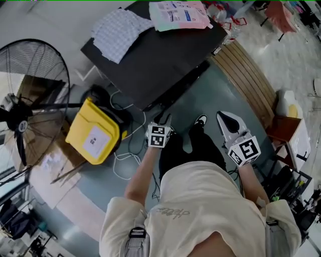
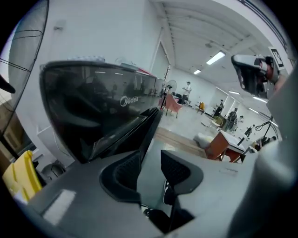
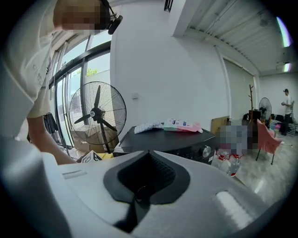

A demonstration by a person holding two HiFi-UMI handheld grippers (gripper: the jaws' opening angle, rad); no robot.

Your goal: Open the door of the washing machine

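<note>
The black washing machine (image 1: 155,55) stands ahead of me, its top toward the head view's upper middle. Its dark front door (image 2: 142,128) hangs slightly ajar, the free edge pointing at my left gripper. My left gripper (image 1: 163,121) is open just short of that door edge (image 1: 183,88), and only floor shows between its pads (image 2: 128,169). My right gripper (image 1: 224,118) is held off to the right, away from the machine, with its jaws shut on nothing (image 3: 148,173). The machine (image 3: 165,139) also shows in the right gripper view, beyond the jaws.
A checked cloth (image 1: 118,30) and a pink package (image 1: 178,14) lie on the machine's top. A yellow bin (image 1: 95,133) and loose cables (image 1: 125,158) sit on the floor to the left, beside a large standing fan (image 1: 27,108). Right of the machine runs a curved wooden platform (image 1: 248,75).
</note>
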